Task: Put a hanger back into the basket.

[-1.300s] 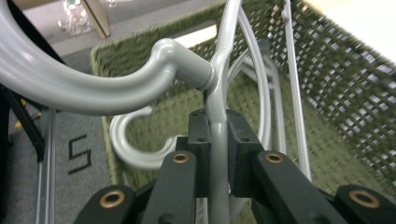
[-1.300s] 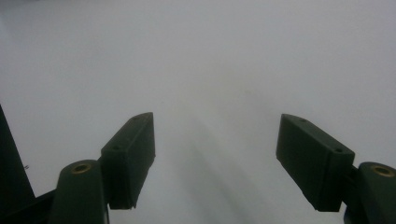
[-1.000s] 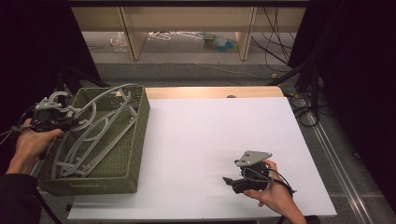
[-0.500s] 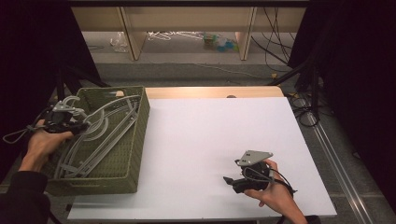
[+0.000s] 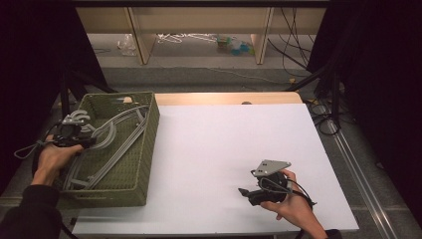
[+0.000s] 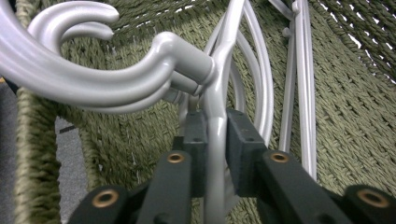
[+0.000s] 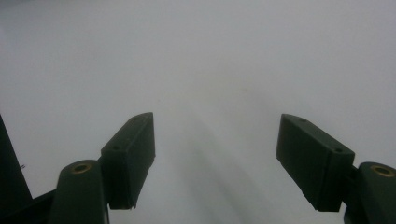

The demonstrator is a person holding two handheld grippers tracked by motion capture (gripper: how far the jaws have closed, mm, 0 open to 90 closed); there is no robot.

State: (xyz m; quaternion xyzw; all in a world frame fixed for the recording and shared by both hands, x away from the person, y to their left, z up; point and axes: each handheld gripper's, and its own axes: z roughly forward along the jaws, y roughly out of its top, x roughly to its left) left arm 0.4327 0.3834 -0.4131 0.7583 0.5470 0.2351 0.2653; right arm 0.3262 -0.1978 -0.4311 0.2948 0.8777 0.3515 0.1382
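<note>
Lower into the basket now, my left gripper has just been loosening around the hanger between its jaws, whose long arm runs near-to-far, while my right gripper rests open.

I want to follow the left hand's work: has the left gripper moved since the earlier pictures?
Yes. The left gripper has gone down from the basket's far left corner into it, with a grey hanger between its jaws, which have just been opening.

surface: white, bare where I look
shelf: beyond it, clutter on the floor
</note>
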